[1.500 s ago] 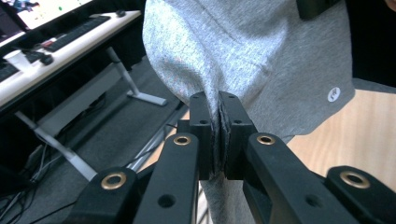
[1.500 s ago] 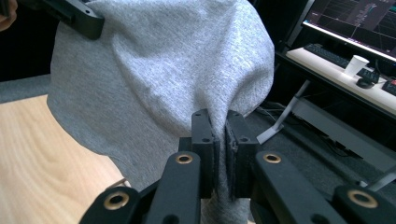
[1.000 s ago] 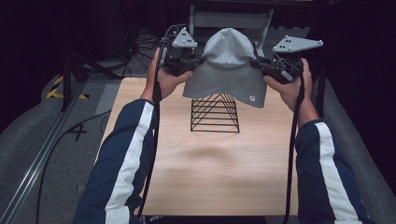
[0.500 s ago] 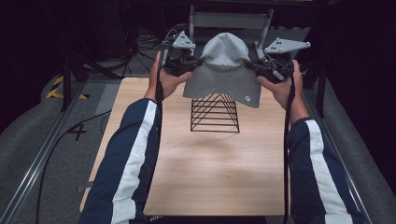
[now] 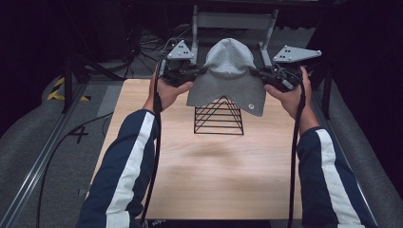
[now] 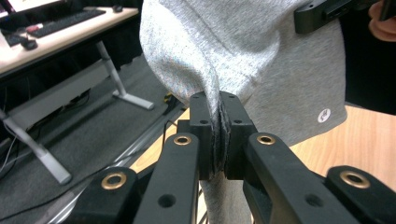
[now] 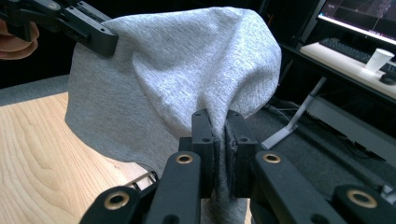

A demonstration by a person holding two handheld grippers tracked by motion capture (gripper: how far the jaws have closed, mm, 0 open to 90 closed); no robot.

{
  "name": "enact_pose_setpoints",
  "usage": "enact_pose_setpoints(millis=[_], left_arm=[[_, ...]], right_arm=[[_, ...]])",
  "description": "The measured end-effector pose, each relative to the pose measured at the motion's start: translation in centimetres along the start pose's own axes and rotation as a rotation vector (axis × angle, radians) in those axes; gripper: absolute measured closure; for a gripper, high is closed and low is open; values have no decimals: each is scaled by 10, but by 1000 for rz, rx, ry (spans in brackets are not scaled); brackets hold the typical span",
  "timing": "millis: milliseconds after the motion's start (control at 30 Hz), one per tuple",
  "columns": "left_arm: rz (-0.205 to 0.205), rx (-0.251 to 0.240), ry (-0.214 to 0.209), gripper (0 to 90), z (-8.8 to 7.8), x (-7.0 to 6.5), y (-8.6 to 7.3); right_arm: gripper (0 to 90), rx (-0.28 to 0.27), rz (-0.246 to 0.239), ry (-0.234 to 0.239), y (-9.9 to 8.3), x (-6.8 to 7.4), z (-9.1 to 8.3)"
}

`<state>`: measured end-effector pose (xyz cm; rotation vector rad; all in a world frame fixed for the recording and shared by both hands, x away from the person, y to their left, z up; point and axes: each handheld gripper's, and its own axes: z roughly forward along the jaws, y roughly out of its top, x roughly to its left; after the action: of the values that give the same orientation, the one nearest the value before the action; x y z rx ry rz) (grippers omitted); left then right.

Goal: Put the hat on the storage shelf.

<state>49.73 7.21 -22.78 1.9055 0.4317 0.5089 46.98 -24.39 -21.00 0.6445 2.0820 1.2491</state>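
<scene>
Each claw was clamped on the grey hat (image 5: 228,76): left claw (image 5: 197,73), right claw (image 5: 259,73). It hung above, maybe touching, the black wire rack (image 5: 218,116) on the counter (image 5: 214,171).

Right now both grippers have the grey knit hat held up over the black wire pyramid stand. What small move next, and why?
Probably lower both together, keeping the opening spread. The left gripper and right gripper each pinch an edge of the grey knit hat, whose hem hangs just over the apex of the black wire pyramid stand on the wooden table. It looks roughly centred.
</scene>
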Motion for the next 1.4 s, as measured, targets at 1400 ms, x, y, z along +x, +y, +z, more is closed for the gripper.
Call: enact_pose_setpoints(millis=[1400], left_arm=[[-70, 164, -29, 852, 51, -21, -108]], right_arm=[[843, 174, 39, 95, -101, 23, 51]])
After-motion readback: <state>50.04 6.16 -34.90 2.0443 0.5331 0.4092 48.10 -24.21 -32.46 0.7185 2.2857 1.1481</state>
